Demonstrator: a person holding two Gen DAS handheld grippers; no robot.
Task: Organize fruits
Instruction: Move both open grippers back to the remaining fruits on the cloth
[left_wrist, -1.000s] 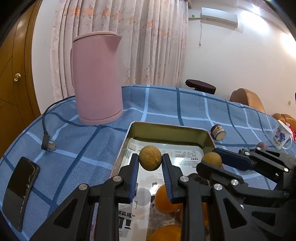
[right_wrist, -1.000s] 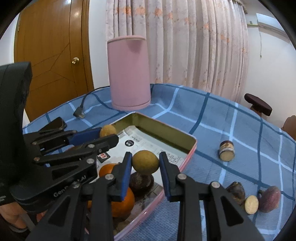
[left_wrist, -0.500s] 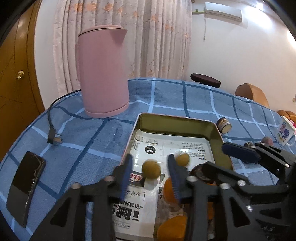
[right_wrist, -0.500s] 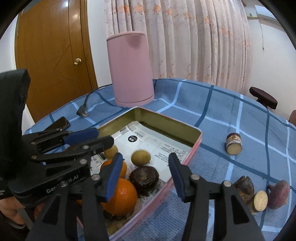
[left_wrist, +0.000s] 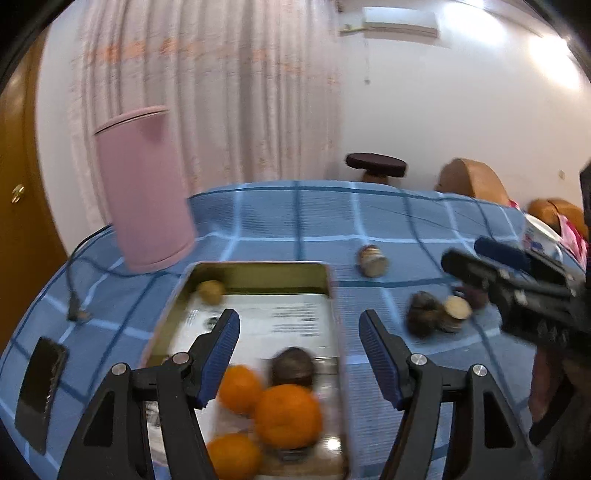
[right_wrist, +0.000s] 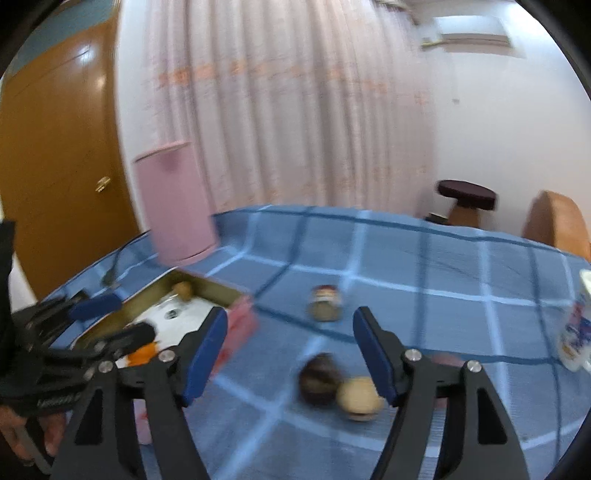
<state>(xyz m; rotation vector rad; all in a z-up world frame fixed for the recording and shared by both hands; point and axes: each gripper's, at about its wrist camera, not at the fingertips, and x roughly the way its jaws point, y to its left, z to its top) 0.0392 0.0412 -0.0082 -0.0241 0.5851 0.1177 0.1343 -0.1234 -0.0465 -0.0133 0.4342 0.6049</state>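
A metal tray lined with printed paper sits on the blue checked cloth. It holds three oranges, a dark round fruit and a small tan fruit at its far left corner. My left gripper is open and empty above the tray's near right part. My right gripper is open and empty over the cloth to the right of the tray. A dark fruit and a cut pale fruit lie between its fingers. A small cut fruit lies farther back.
A pink kettle stands behind the tray at the left, its cord and plug on the cloth. A black phone lies at the near left edge. A patterned mug stands at the right. Stool and chairs are beyond the table.
Both grippers have opened wide and let go of their small tan fruits into the tray. Both have swung right; the right gripper now hangs over the loose fruits on the cloth.
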